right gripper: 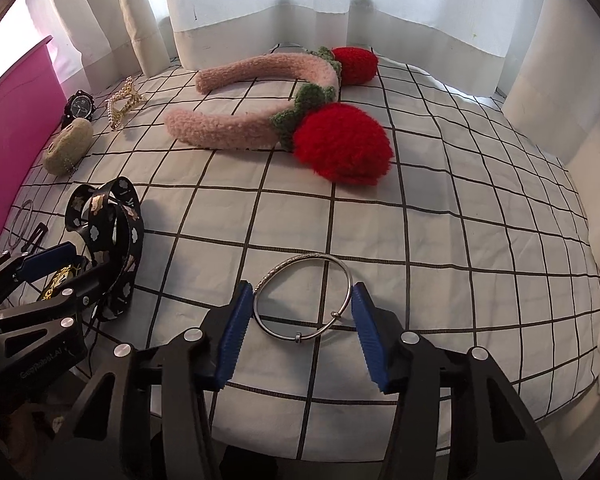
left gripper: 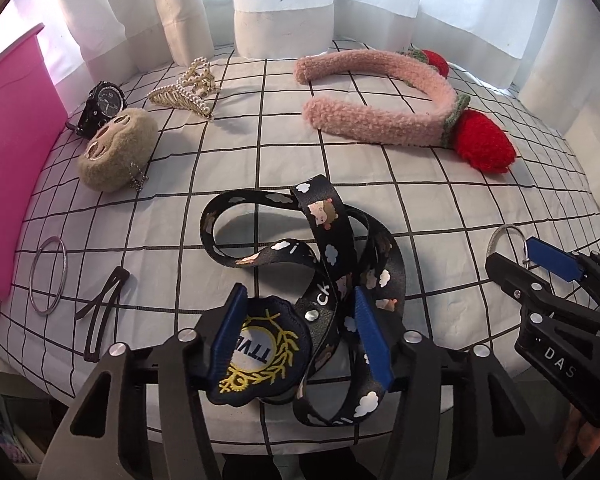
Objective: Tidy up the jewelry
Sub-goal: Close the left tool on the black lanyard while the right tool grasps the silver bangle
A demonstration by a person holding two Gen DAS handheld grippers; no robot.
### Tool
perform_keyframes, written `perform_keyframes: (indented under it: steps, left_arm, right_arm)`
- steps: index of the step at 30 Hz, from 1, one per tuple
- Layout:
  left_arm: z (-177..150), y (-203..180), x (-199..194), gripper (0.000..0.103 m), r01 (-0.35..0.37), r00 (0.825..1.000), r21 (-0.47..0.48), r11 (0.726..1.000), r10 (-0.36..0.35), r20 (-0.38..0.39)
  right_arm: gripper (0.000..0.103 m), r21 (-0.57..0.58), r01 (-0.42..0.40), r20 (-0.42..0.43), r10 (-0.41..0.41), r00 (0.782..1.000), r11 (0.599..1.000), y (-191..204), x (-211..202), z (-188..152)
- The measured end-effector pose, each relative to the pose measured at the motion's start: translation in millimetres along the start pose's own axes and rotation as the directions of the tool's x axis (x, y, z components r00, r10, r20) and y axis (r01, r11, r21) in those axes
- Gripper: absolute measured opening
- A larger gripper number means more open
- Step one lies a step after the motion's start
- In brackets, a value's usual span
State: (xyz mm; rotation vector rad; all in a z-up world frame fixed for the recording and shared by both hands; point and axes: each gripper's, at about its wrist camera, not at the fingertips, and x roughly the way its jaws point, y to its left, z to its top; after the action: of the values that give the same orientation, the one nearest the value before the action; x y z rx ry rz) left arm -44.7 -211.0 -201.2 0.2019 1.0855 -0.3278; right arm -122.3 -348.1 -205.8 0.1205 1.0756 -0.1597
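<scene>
A black lanyard (left gripper: 320,240) printed with clouds and animals lies bunched on the checked cloth (left gripper: 260,160), and a round embroidered badge (left gripper: 260,352) hangs on it. My left gripper (left gripper: 300,332) is shut on this bundle: the badge bends against the left pad and the straps fill the gap up to the right pad. Over in the right wrist view, a silver bangle (right gripper: 300,304) lies flat on the cloth. My right gripper (right gripper: 302,292) is shut on it, with both blue pads touching its rim.
A pink fuzzy headband (left gripper: 380,120) with red strawberries lies at the back. At the left are a black watch (left gripper: 104,100), a pearl claw clip (left gripper: 184,92), a beige plush charm (left gripper: 116,152), a second bangle (left gripper: 48,276), a black hair clip (left gripper: 100,316) and a pink box (left gripper: 12,160). White curtains hang behind.
</scene>
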Motion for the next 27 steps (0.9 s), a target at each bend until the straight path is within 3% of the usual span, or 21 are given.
perform_keyframes:
  steps: [4, 6, 7, 8, 15, 16, 17, 19, 22, 27]
  left_arm:
    - [2, 4, -2, 0.024, 0.007, 1.000, -0.007, 1.000, -0.007, 0.004]
    - [2, 6, -4, 0.022, 0.012, 1.000, -0.016, 1.000, -0.012, 0.008]
    - [2, 6, -5, 0.020, 0.008, 1.000, -0.014, 1.000, -0.008, 0.011]
    - [2, 5, -6, 0.018, 0.004, 1.000, -0.008, 1.000, -0.004, 0.017]
    - [3, 5, -7, 0.014, 0.000, 1.000, 0.004, 1.000, 0.000, 0.028]
    - [3, 5, -7, 0.014, 0.000, 1.000, 0.005, 1.000, -0.001, 0.027]
    - [3, 5, -7, 0.014, 0.001, 1.000, 0.005, 1.000, -0.001, 0.027]
    - [4, 5, -6, 0.014, 0.003, 1.000, 0.003, 1.000, -0.003, 0.027]
    - [3, 5, -6, 0.014, 0.005, 1.000, 0.001, 1.000, -0.005, 0.027]
    - [3, 4, -6, 0.014, -0.001, 1.000, 0.005, 1.000, 0.001, 0.028]
  right_arm:
    - [0.049, 0.007, -0.009, 0.015, 0.009, 1.000, 1.000, -2, -1, -1]
    - [0.049, 0.008, -0.012, 0.019, 0.012, 1.000, 1.000, -2, -1, -2]
    - [0.033, 0.010, -0.009, 0.029, 0.009, 1.000, 1.000, -2, -3, -1]
    - [0.007, 0.008, -0.006, 0.020, 0.006, 1.000, 1.000, -3, -2, -1]
    - [0.006, 0.004, -0.014, 0.020, 0.014, 1.000, 1.000, -5, -1, 1]
    - [0.012, 0.016, -0.029, 0.017, 0.029, 0.999, 0.999, -6, -1, 2]
    - [0.034, 0.029, -0.043, 0.014, 0.043, 0.999, 0.999, -8, -1, 2]
    - [0.068, 0.035, -0.028, 0.024, 0.028, 0.999, 0.999, -7, -4, 4]
    - [0.068, 0.012, -0.017, 0.054, 0.016, 0.998, 1.000, -3, -11, 6]
    - [0.068, -0.029, 0.011, 0.009, -0.011, 1.000, 1.000, 5, 1, 4]
